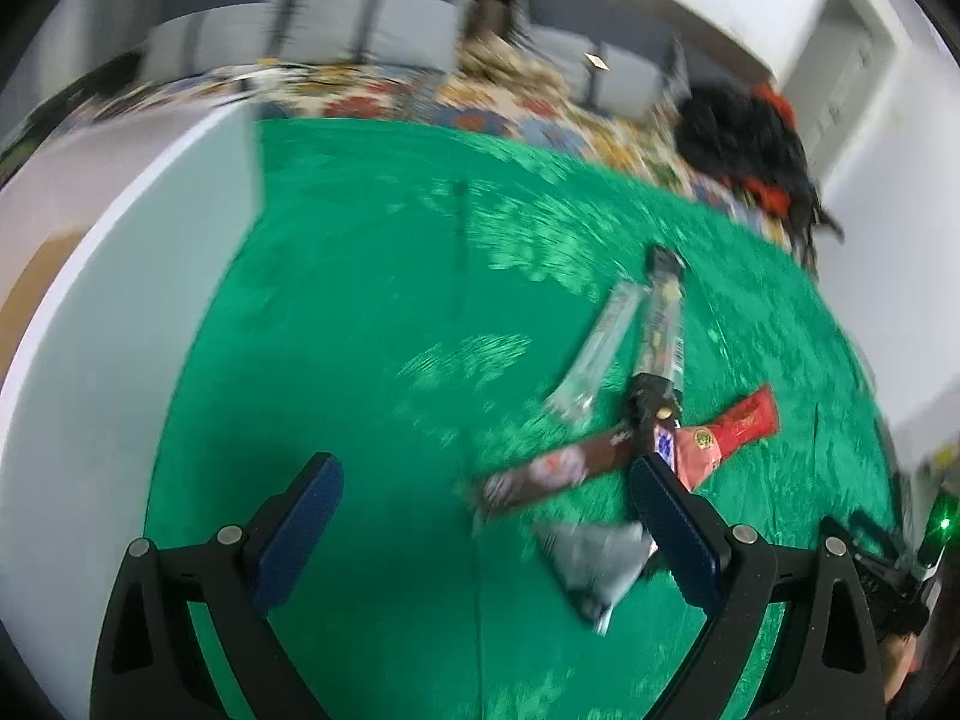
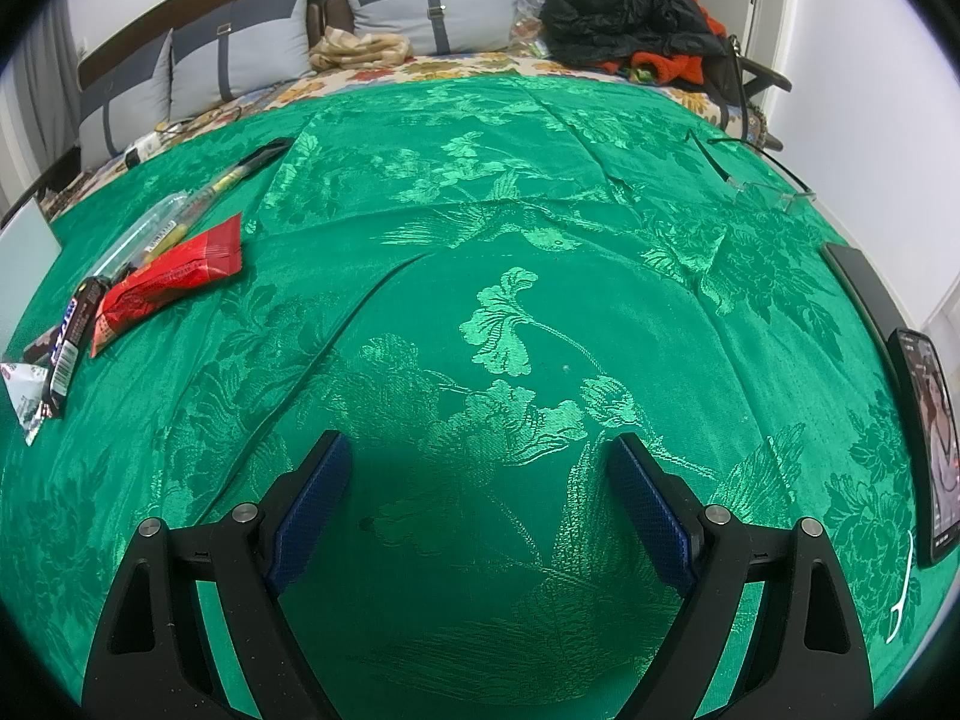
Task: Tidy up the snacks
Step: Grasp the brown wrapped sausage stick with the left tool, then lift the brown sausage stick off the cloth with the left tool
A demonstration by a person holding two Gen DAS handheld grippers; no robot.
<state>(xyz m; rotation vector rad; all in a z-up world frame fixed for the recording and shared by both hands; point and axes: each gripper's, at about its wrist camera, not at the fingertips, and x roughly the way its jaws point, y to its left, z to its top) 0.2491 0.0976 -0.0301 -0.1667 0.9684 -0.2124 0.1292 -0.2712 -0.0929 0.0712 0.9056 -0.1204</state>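
Observation:
Several snack packs lie in a loose pile on the green cloth (image 1: 360, 300). In the left wrist view I see a brown bar (image 1: 558, 468), a red pack (image 1: 729, 432), a silver triangular pouch (image 1: 594, 564), a clear wrapped stick (image 1: 594, 348) and a dark long stick pack (image 1: 660, 324). My left gripper (image 1: 486, 492) is open and empty, just left of the pile, its right finger near the brown bar. In the right wrist view the pile sits far left: red pack (image 2: 174, 279), dark bar (image 2: 72, 348). My right gripper (image 2: 480, 468) is open and empty over bare cloth.
A phone (image 2: 927, 444) and a dark flat item (image 2: 864, 282) lie at the cloth's right edge. Glasses (image 2: 768, 186) lie at back right. Behind is a bed with grey pillows (image 2: 432, 6) and black and red clothes (image 2: 630, 12). A white surface (image 1: 120, 300) lies left of the cloth.

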